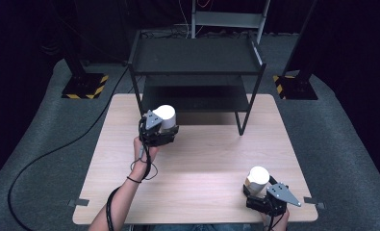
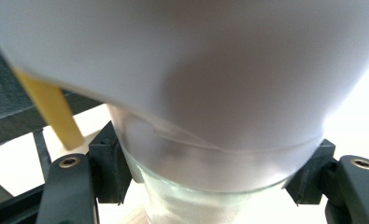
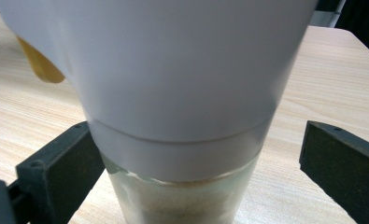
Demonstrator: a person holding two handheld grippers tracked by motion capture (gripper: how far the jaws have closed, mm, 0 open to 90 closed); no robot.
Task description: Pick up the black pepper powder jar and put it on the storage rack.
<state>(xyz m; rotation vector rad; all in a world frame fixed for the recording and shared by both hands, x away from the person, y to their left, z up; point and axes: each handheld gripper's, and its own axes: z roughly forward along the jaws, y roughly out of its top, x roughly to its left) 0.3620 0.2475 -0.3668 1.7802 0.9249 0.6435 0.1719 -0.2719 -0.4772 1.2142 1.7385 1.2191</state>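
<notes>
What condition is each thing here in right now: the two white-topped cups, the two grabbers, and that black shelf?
Left cup: upright, clamped, near the shelf's front.
Left gripper: shut on the left cup.
Right cup: upright on the table, between open jaws.
Right gripper: open, one jaw apart from the cup.
Black shelf: standing, both levels bare.

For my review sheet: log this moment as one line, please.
left gripper: shut on left cup, near shelf rack | right gripper: open around right cup, standing on table
</notes>
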